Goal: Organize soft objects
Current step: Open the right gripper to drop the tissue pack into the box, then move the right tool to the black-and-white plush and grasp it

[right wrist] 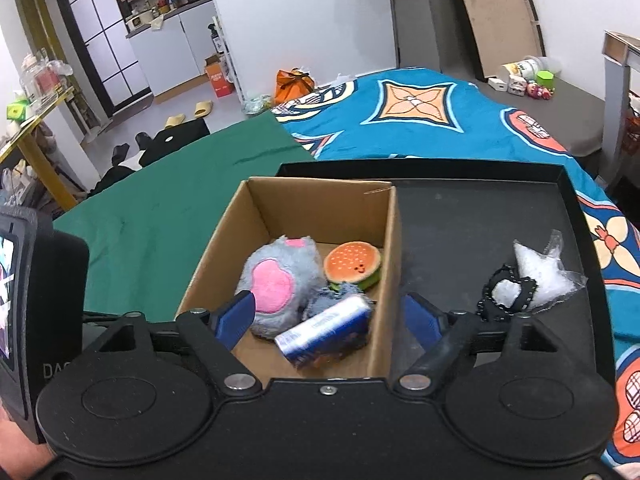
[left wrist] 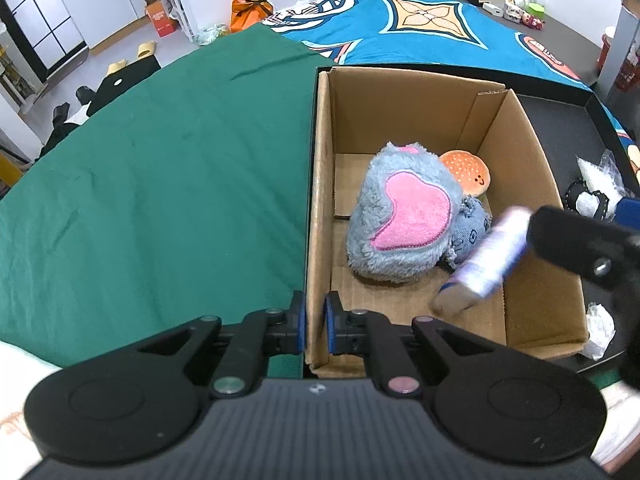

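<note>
Cardboard box (left wrist: pixel 400 120) fills the left wrist view, its near wall clamped between the left gripper's (left wrist: pixel 315 322) blue pads. Inside lie a grey plush (left wrist: pixel 400 220) with pink patches, a burger toy (left wrist: pixel 468 172) and a blurred white-and-blue packet (left wrist: pixel 488 256).

From the right wrist, the right gripper (right wrist: pixel 328 320) is spread wide above the box (right wrist: pixel 320 200), holding nothing; the packet (right wrist: pixel 324 330) lies loose below beside the plush (right wrist: pixel 276 280). The box sits in a black tray (right wrist: pixel 480 216).
</note>
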The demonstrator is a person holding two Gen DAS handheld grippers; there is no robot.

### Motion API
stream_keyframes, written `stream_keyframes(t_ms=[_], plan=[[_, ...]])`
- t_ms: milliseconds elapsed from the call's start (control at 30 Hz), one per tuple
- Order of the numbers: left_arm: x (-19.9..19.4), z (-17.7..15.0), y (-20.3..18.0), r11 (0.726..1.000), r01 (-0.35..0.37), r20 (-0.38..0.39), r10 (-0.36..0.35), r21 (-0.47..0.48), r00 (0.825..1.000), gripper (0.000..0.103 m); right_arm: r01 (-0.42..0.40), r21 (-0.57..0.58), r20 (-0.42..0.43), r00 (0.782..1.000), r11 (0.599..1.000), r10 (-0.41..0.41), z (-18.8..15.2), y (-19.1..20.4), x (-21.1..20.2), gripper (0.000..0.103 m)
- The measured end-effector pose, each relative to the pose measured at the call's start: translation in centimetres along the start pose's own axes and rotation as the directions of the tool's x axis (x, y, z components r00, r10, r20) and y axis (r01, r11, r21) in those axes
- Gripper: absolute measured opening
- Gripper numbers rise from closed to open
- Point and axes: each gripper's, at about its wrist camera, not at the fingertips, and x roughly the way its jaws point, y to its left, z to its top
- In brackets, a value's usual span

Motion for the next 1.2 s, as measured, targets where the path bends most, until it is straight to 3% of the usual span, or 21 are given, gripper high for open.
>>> stream_keyframes(t_ms=[467,833,1200], plan=[[-0.4,0.1,-1.5,0.994,-0.091,0.013,0.09,0.063,0.996,0.016,0.044,0.02,0.042,0.998,0.999,-0.045,-0.2,-5.3,-1.7,0.081],[-1.0,0.2,-2.1,0.988,-0.133,0.03,0.131,0.078,0.991,0.04,0.052,0.063,0.054,0.997,0.997,-0.055,-2.1,-8.4,-1.4,0.081],[-1.2,0.6,-2.3,0.985,-0.152,0.032,0.15,0.077,0.988,0.045,0.076,0.135,0.02,0.997,0.988,-0.079,-5.0,-11.7,-0.3,0.081]])
